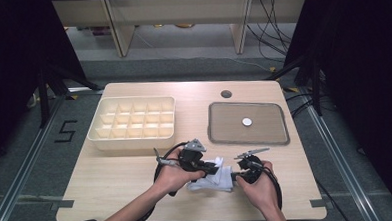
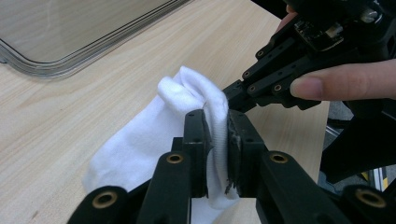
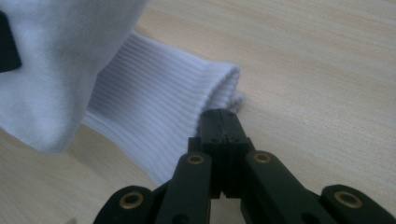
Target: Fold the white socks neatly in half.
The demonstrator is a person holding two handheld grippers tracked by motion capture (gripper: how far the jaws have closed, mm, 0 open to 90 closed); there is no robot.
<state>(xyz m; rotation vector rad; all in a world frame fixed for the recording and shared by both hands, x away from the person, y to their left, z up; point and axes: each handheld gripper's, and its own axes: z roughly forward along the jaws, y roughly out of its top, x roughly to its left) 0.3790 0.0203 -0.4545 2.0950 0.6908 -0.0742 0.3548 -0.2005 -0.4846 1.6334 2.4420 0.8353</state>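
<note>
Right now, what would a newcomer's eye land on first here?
The white sock, bunched at the near middle of the table, between both hands. The left tool is clamped on a fold of it, while the right tool is shut at its ribbed cuff. Behind them, a cream divided box sits far left and a grey tray with a small white disc far right.

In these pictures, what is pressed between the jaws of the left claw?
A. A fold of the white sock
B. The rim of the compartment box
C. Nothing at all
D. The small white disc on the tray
A: in the left gripper view, the left claw has both pads pressed on a bunched fold of the white sock.
</note>
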